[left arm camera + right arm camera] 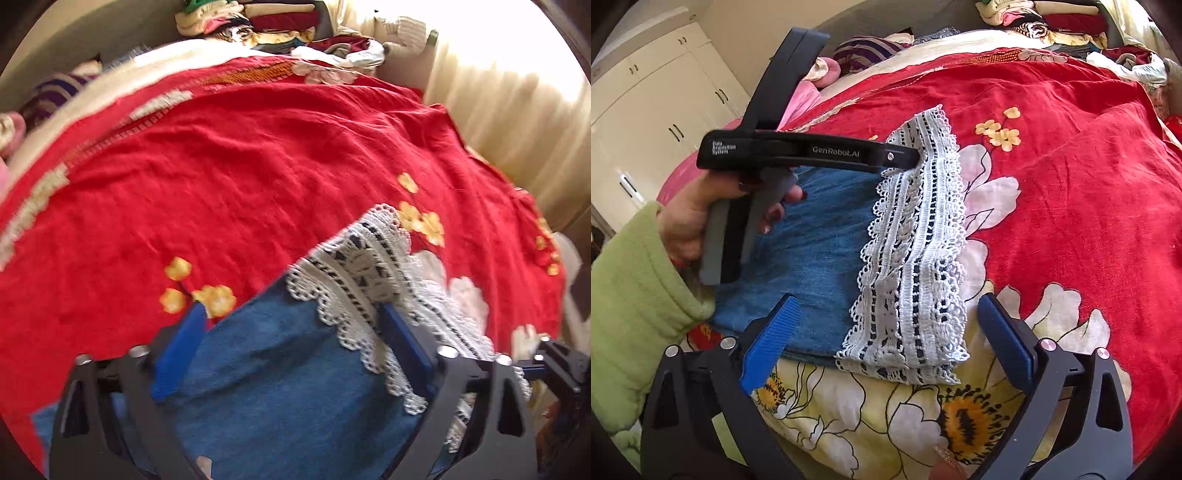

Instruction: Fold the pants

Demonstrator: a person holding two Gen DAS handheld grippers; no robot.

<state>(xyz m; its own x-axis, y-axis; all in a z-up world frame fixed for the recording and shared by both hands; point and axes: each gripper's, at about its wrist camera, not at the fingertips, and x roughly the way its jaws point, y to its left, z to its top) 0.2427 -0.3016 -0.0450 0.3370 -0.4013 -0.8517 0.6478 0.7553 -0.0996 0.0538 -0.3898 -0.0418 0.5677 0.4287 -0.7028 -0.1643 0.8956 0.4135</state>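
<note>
Denim pants (pixel 812 236) flat on bedspread (pixel 1071 184); both grippers spread.

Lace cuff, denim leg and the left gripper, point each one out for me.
lace cuff (pixel 916 236), right wrist view, middle of the white lace band.
denim leg (pixel 816 258), right wrist view, bare blue fabric.
left gripper (pixel 916 157), right wrist view, its tip at the lace.

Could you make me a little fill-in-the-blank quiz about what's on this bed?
1. The blue denim pants end in a white ____ cuff.
2. The pants lie on a ____ bedspread with flowers.
3. The right hand-held gripper hangs with its jaws ____, nothing between them.
4. The person's sleeve is ____.

Missing words: lace; red; open; green
</note>
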